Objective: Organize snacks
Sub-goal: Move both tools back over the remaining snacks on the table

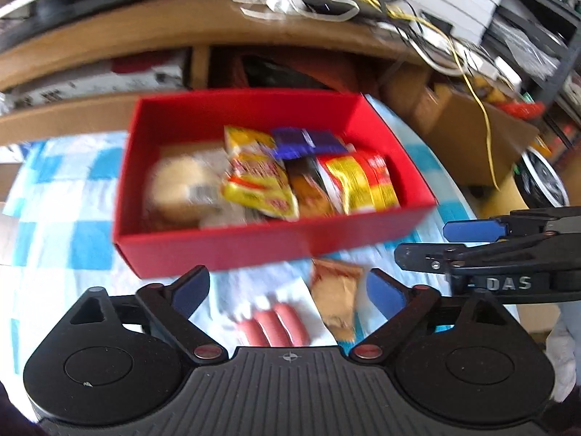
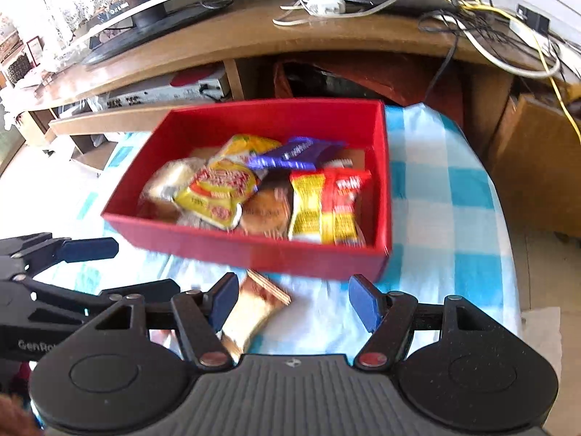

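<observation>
A red box [image 1: 218, 254] [image 2: 276, 120] sits on a blue-and-white checked cloth and holds several snacks: yellow packets [image 1: 258, 189] [image 2: 218, 192], a purple packet [image 1: 305, 141] [image 2: 294, 154], red-yellow packets [image 1: 363, 181] [image 2: 326, 207] and buns [image 1: 178, 185] [image 2: 265, 212]. In front of the box lie a brown wafer pack [image 1: 337, 298] [image 2: 254, 309] and a sausage pack [image 1: 276, 327]. My left gripper [image 1: 288, 294] is open above these two, empty. My right gripper [image 2: 294, 301] is open, empty, with the wafer pack by its left finger.
A wooden TV bench [image 2: 254, 43] with cables [image 2: 508, 29] and a monitor stands behind the table. Cardboard boxes [image 1: 472, 134] stand to the right. The right gripper shows at the right of the left wrist view [image 1: 472, 243]; the left gripper shows at the left of the right wrist view [image 2: 72, 265].
</observation>
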Demonstrator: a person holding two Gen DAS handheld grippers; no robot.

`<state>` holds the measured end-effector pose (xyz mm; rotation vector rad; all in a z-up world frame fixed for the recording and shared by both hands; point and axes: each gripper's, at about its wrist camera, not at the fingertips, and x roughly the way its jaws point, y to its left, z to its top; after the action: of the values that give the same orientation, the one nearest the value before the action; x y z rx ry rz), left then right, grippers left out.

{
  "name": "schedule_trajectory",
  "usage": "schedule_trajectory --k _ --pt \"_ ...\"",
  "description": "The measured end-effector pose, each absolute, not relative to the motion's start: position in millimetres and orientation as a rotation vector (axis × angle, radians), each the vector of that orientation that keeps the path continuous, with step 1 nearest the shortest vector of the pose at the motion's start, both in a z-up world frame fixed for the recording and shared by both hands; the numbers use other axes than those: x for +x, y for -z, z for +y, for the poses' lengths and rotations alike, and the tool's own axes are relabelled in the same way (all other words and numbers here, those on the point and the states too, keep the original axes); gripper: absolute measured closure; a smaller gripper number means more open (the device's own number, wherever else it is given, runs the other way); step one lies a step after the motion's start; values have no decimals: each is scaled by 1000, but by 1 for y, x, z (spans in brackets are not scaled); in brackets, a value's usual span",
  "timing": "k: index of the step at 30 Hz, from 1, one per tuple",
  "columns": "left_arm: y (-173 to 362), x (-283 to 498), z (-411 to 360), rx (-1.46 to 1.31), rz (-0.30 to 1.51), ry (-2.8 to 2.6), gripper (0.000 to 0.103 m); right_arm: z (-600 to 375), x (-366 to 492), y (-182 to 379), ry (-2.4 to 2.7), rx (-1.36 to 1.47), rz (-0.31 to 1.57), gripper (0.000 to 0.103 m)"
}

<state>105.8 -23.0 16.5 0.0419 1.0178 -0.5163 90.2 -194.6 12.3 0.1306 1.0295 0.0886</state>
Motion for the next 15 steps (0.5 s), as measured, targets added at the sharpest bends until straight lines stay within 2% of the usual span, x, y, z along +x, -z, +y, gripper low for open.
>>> schedule_trajectory --k 15 --pt "37 122 -50 332 1122 816 5 -209 89 13 -110 195 1131 32"
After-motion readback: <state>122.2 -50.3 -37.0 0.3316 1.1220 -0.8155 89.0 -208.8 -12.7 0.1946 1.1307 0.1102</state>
